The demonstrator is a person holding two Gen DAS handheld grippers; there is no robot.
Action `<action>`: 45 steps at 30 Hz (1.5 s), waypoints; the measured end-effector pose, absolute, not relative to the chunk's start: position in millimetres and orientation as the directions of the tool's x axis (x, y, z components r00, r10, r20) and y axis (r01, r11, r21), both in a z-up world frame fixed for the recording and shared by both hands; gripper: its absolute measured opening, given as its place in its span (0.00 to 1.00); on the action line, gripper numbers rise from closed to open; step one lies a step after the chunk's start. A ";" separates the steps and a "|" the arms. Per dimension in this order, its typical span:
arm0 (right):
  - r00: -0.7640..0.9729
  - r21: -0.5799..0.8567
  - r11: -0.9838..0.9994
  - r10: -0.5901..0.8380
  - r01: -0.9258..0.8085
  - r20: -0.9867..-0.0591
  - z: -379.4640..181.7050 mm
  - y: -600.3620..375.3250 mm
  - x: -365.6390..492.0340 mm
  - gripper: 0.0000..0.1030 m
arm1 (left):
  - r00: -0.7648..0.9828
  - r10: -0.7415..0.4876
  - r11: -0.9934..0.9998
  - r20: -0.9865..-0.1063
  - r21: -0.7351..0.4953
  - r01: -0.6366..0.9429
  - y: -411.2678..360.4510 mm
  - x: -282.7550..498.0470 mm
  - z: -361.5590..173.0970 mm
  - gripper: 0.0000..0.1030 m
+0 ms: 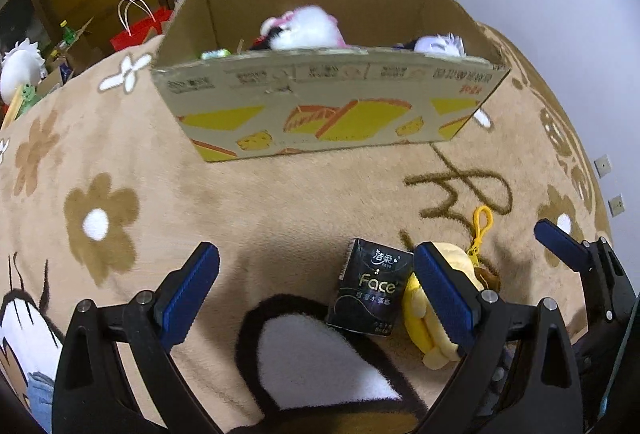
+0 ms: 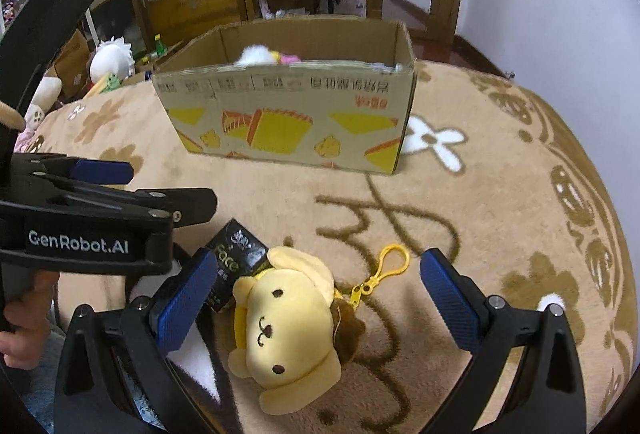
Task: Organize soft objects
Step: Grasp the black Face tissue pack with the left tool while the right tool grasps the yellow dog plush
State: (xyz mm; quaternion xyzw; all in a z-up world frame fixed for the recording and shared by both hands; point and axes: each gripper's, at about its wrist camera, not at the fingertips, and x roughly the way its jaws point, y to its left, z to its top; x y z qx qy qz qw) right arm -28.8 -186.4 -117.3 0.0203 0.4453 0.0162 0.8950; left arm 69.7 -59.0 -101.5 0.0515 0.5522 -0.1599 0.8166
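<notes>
Both the right tongs (image 2: pixel 320 298) and left tongs (image 1: pixel 316 294) gape empty; I'd close the right squarely round the yellow dog plush (image 2: pixel 288 330), clear of the tissue pack (image 2: pixel 236 266).

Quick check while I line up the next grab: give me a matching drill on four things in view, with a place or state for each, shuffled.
Things:
1. yellow dog plush
2. black tissue pack
3. cardboard box
4. yellow clip

Places or states:
A. stands open-topped at the far side of the blanket, plush toys inside
B. lies between the open fingers of the right claw
C. lies on the blanket past the plush, chained to it
D. lies beside the plush, white "Face" lettering up

Pairs: 1-B, 2-D, 3-A, 4-C
</notes>
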 end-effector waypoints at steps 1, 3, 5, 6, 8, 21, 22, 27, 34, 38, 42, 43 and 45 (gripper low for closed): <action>0.593 0.052 0.999 0.050 -0.013 -0.804 -119.6 -186.0 -27.5 1.00 | 0.332 -0.205 0.942 -0.921 -0.094 0.321 -59.9 70.2 -103.5 0.94; 0.572 0.059 0.998 0.061 -0.023 -0.818 -124.5 -184.8 -25.2 0.98 | 0.315 -0.204 0.940 -0.927 -0.096 0.327 -62.7 71.8 -108.5 0.94; 0.553 0.058 0.998 0.065 -0.030 -0.830 -128.5 -182.5 -23.5 0.98 | 0.291 -0.201 0.939 -0.935 -0.099 0.330 -65.6 74.3 -114.9 0.94; 0.546 0.060 0.998 0.069 -0.033 -0.835 -130.1 -181.7 -22.6 0.96 | 0.281 -0.199 0.938 -0.939 -0.099 0.331 -66.7 75.1 -117.7 0.94; 0.526 0.066 0.997 0.078 -0.041 -0.847 -134.7 -179.8 -20.0 0.92 | 0.262 -0.189 0.938 -0.947 -0.095 0.333 -69.7 76.5 -124.3 0.94; 0.423 0.117 0.992 0.125 -0.045 -0.897 -155.5 -180.0 -11.9 0.85 | 0.180 -0.171 0.930 -0.969 -0.099 0.353 -80.0 75.5 -144.9 0.94; 0.421 0.118 0.992 0.126 -0.046 -0.898 -155.9 -179.8 -11.6 0.84 | 0.175 -0.169 0.929 -0.970 -0.098 0.356 -82.2 75.2 -146.6 0.94; 0.397 0.147 0.988 0.155 -0.050 -0.905 -160.7 -179.1 -10.8 0.78 | 0.161 -0.156 0.925 -0.975 -0.086 0.370 -87.2 72.8 -152.0 0.94; 0.391 0.160 0.986 0.165 -0.045 -0.906 -163.3 -180.8 -10.8 0.73 | 0.160 -0.149 0.936 -0.976 -0.087 0.340 -90.4 73.1 -162.0 0.89; 0.394 0.155 0.987 0.162 -0.050 -0.905 -162.3 -180.1 -11.2 0.70 | 0.174 -0.152 0.939 -0.973 -0.087 0.332 -85.7 72.5 -164.9 0.73; 0.400 0.150 0.987 0.158 -0.052 -0.903 -161.0 -179.7 -11.4 0.66 | 0.157 -0.144 0.939 -0.977 -0.084 0.335 -83.4 71.4 -171.3 0.61; 0.402 0.150 0.987 0.159 -0.052 -0.902 -160.6 -179.9 -11.6 0.66 | 0.165 -0.139 0.939 -0.976 -0.077 0.336 -83.9 70.5 -172.4 0.57; 0.404 0.150 0.987 0.159 -0.053 -0.901 -160.3 -180.2 -11.7 0.65 | 0.165 -0.137 0.941 -0.977 -0.076 0.331 -81.7 69.5 -173.6 0.51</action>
